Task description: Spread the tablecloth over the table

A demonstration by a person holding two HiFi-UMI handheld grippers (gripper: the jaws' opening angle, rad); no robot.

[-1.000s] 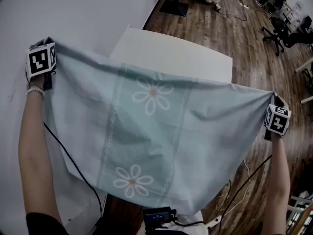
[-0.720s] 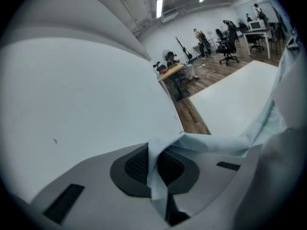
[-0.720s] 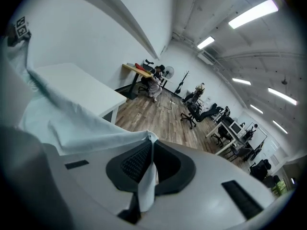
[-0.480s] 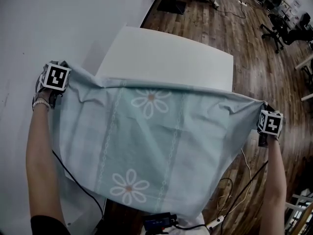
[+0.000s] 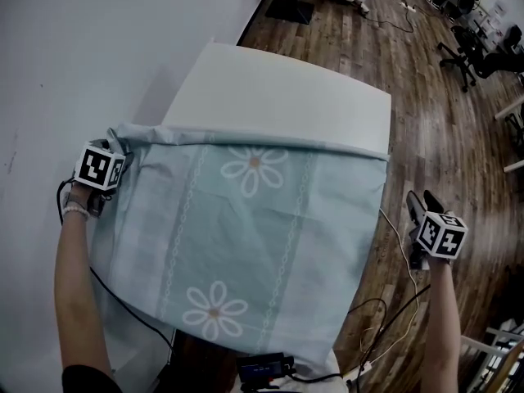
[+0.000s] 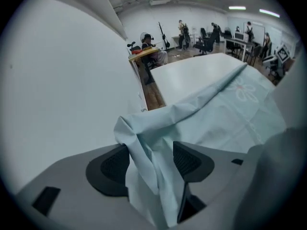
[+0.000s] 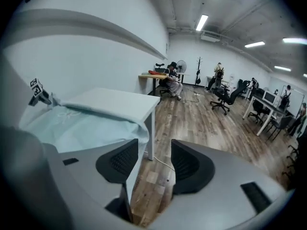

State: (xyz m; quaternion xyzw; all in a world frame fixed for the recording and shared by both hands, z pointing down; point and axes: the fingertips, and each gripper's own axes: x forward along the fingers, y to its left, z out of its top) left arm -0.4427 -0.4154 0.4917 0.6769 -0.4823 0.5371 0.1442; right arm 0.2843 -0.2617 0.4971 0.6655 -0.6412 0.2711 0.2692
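1. Head view shows you the tablecloth [image 5: 254, 236] lying over the near part of the table [image 5: 286, 88]. Its long axis runs from the near edge toward the far edge, and the band of daisies [image 5: 254, 164] runs the same way.
2. The far hem lies across the tabletop, roughly parallel to the far edge, and a strip of bare tabletop shows beyond it. The near end hangs over the near edge toward you. One side drapes over the edge next to the wall [image 5: 82, 39], the other over the edge toward the wooden floor [image 5: 426, 97].
3. Your left gripper [image 6: 151, 162] is at the cloth's far left corner, by the tabletop's wall-side edge. Its jaws have just been opening and stand wide apart. The bunched corner of the cloth lies loose between the pads [image 6: 110, 166], and neither pad clamps it.
4. Your right gripper [image 7: 154, 164] is off the table, out over the floor beside the tabletop's right edge. Its jaws have just been opening too and stand apart, with only floor showing between them. The cloth's right side hangs clear of it, off to its left.
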